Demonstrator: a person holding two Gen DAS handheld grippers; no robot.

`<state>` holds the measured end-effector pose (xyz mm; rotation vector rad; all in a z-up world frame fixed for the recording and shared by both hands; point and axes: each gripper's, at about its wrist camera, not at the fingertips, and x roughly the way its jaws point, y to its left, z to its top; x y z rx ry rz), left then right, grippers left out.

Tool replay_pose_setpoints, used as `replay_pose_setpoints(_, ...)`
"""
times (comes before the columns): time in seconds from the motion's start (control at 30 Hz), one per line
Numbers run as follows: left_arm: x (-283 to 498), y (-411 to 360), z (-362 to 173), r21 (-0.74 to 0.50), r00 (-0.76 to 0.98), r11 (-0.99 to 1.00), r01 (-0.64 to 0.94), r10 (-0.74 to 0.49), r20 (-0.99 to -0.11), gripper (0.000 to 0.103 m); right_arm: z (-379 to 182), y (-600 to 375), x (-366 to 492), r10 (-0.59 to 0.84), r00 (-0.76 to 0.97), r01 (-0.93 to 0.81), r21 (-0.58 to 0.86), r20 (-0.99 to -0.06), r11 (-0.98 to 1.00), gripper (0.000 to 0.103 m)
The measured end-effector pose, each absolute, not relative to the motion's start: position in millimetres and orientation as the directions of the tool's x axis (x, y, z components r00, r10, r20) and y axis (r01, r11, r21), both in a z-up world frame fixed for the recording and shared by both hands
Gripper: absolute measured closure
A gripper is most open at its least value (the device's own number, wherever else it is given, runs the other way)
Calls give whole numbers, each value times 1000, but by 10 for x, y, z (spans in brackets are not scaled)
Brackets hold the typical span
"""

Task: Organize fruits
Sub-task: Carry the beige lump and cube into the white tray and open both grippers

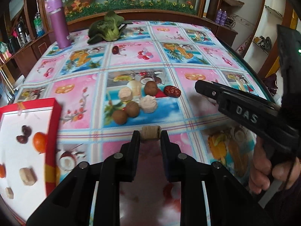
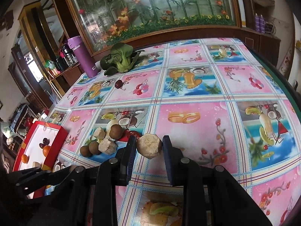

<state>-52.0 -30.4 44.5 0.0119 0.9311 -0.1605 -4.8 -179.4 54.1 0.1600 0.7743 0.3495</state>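
Both my wrist cameras sit low and close over the tablecloth (image 1: 131,56), facing the purple flask (image 1: 58,22). Both views share the red box (image 2: 56,143) left of it.

Black left gripper (image 1: 150,134) with silver pivot screws; right gripper (image 1: 202,85) embossed "DAS".
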Motion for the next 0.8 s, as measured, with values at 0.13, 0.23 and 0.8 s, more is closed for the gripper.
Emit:
replay_pose_setpoints(0.13,-834,-64,546,-26,624,993,119,-95,-776,79,533,-1690,-115,365,673,-278,237,-644,931,75)
replay_pose_setpoints(0.23,-1052,170,599,-4,646,996,88,-60,-761,79,539,-1538,-204,362,673,-302,207,-645,931,75)
replay_pose_setpoints(0.8,-1357,1937,651,73,662,954,-289,254,-705,79,765,518,-677,625,445,-641,259,-641,722,76)
